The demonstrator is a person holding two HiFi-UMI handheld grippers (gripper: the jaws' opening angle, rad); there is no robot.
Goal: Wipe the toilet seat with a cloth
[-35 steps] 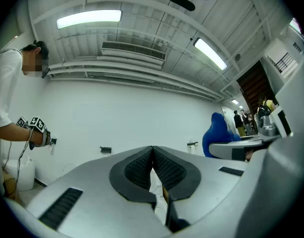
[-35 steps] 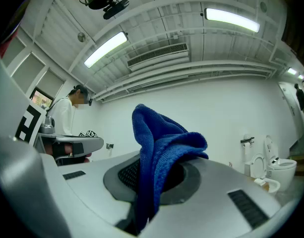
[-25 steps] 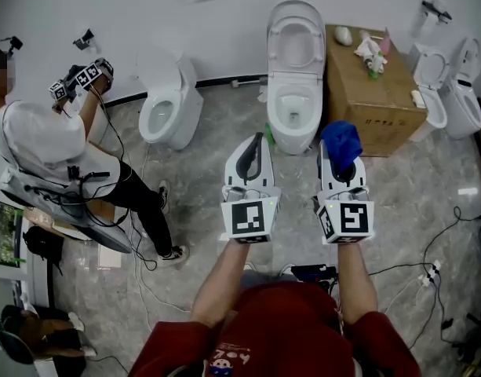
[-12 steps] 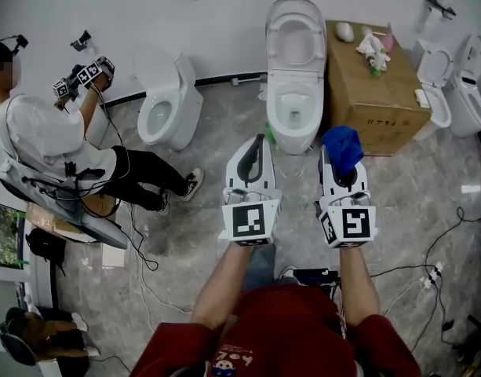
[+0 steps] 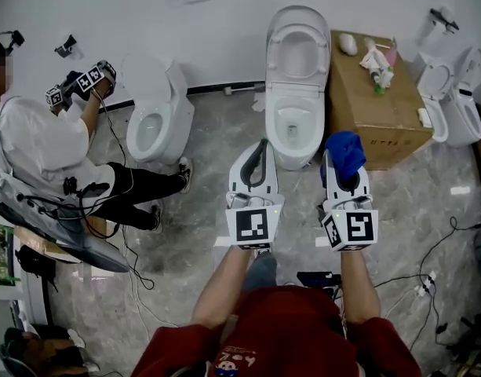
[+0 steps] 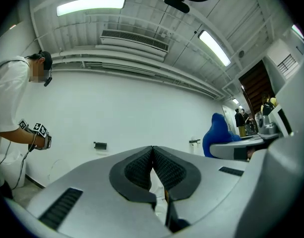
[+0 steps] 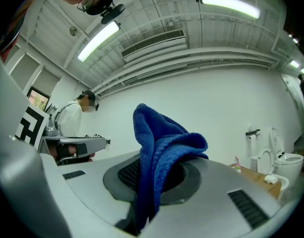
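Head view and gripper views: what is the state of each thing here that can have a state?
left gripper: fingers shut, empty.
right gripper: shut on the blue cloth.
blue cloth: bunched, sticking up from the fingers.
middle toilet: lid raised.
left toilet: lid raised.
cardboard box: closed.

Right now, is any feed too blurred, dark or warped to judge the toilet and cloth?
Head view: sharp and evenly lit, toilet clear, edges bowed, corners dark. Left gripper view: heavy wide-angle curve, ceiling lights blown out, left tongs shut and crisp. Right gripper view: same curve, blue cloth sharp.
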